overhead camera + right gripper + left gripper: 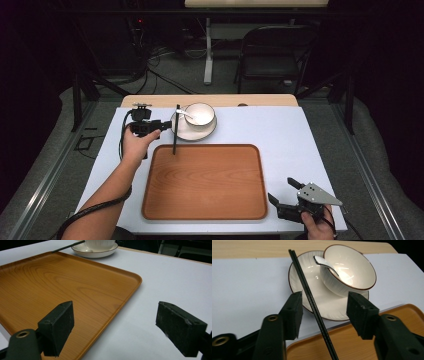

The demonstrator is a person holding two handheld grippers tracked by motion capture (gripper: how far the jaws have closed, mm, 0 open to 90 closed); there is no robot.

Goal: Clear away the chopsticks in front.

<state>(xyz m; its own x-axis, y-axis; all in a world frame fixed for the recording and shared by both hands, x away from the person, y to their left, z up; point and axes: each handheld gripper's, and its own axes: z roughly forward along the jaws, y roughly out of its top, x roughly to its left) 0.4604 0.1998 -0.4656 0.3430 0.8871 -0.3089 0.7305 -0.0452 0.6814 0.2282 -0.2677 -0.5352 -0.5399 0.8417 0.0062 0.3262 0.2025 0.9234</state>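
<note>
Wooden and bare, the tray [205, 182] lies in the middle of my white table [280, 130], with a plate [186, 131] just beyond its far left corner carrying a bowl [200, 114] and spoon [325, 263]. Black chopsticks [312, 300] rest from the plate's rim down onto the tray. My left gripper [323, 312] straddles them, partly open with pads clear, while my right gripper [122, 325] gapes empty near the tray's right corner.
</note>
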